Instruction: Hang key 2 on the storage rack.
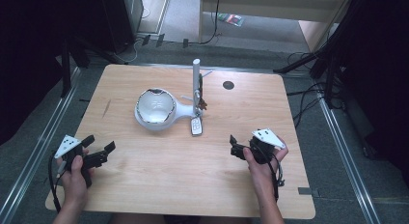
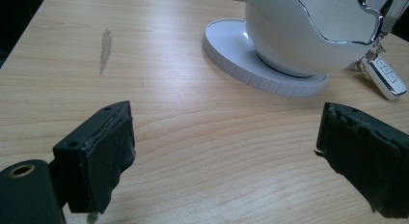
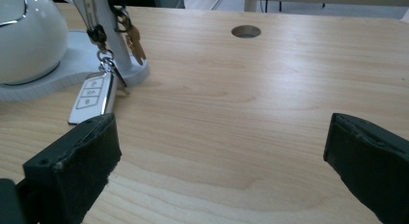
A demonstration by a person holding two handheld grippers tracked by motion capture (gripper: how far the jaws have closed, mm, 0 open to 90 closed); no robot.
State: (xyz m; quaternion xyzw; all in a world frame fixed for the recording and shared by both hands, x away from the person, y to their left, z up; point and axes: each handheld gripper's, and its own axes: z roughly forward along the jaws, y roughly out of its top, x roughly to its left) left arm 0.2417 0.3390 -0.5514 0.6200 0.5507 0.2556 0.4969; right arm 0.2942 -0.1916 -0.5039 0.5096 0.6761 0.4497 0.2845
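Flanking one key fob [image 1: 196, 126], two grippers [image 1: 99, 154] [image 1: 239, 147] gape apart.

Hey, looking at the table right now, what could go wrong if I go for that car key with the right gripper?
1. The car key lies flat on the table against the white stand's base; open jaws may slide over it or push it.
2. Its ring looks attached to the upright post, so pulling could tip the stand and its bowl.
3. The right gripper may knock the hanging brass key.

Bowl [image 2: 308, 31] top cropped; key fob [image 3: 91, 96] buttons unreadable.
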